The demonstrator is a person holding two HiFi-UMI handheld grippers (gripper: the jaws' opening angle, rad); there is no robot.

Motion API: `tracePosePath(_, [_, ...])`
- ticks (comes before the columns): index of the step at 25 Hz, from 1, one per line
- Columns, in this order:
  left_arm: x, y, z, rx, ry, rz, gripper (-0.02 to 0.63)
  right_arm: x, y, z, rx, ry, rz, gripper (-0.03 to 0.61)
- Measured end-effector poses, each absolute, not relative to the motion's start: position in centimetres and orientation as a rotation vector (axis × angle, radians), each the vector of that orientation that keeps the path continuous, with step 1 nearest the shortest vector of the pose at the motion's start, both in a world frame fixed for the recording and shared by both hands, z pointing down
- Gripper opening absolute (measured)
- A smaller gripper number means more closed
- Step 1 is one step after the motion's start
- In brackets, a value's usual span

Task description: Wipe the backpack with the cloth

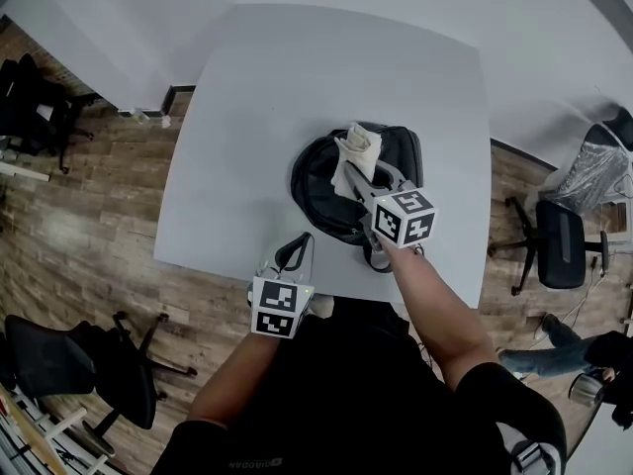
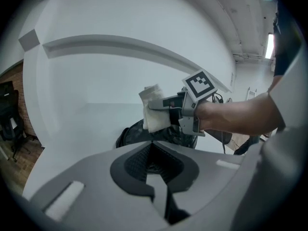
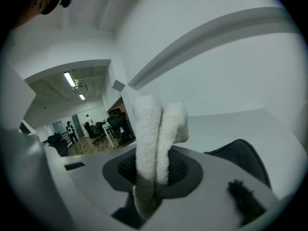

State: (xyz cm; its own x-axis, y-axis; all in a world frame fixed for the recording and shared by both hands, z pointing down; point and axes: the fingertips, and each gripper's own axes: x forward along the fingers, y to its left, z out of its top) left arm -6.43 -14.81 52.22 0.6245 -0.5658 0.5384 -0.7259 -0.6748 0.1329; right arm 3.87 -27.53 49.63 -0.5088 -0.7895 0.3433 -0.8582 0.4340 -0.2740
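A black backpack (image 1: 326, 181) lies on the white table (image 1: 247, 137), a little right of its middle. My right gripper (image 1: 358, 184) hangs over the backpack's top and is shut on a folded white cloth (image 1: 357, 154), which sticks up beyond the jaws. In the right gripper view the cloth (image 3: 154, 143) fills the gap between the jaws and the backpack (image 3: 240, 155) shows at the lower right. My left gripper (image 1: 295, 249) is by the table's front edge, left of the backpack, shut and holding nothing. From it I see the cloth (image 2: 154, 109) and the backpack (image 2: 129, 134) ahead.
Office chairs stand on the wooden floor around the table: one at the lower left (image 1: 59, 364), one at the right (image 1: 559, 240), more at the upper left (image 1: 30, 97). A person (image 1: 584, 349) is at the lower right. A white wall runs behind the table.
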Motion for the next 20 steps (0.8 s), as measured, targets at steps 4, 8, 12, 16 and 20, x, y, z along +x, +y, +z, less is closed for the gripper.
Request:
tracePosePath(4, [-8.5, -14.8, 52.0, 2.483, -1.093, 0.666, 0.006, 0.3, -27.8, 51.0, 1.38, -2.54, 0.648, 0.094])
tracePosePath(8, [-10.5, -14.6, 51.9, 2.438, -1.163, 0.651, 0.006, -1.9, -27.9, 52.1, 1.338, -2.547, 0.671, 0.094])
tracePosePath(12, [-11.3, -14.6, 51.9, 2.415, -1.182, 0.654, 0.008, -3.0, -28.3, 52.7, 1.317, -2.548, 0.692, 0.094])
tracePosePath(16, [-11.8, -14.4, 52.0, 2.415, -1.184, 0.648, 0.008, -3.6, -28.3, 53.2, 1.314, -2.542, 0.693, 0.094])
tracePosePath(20, [-11.6, -14.3, 52.1, 2.421, -1.171, 0.648, 0.007, -3.5, -28.2, 53.4, 1.322, -2.531, 0.692, 0.094])
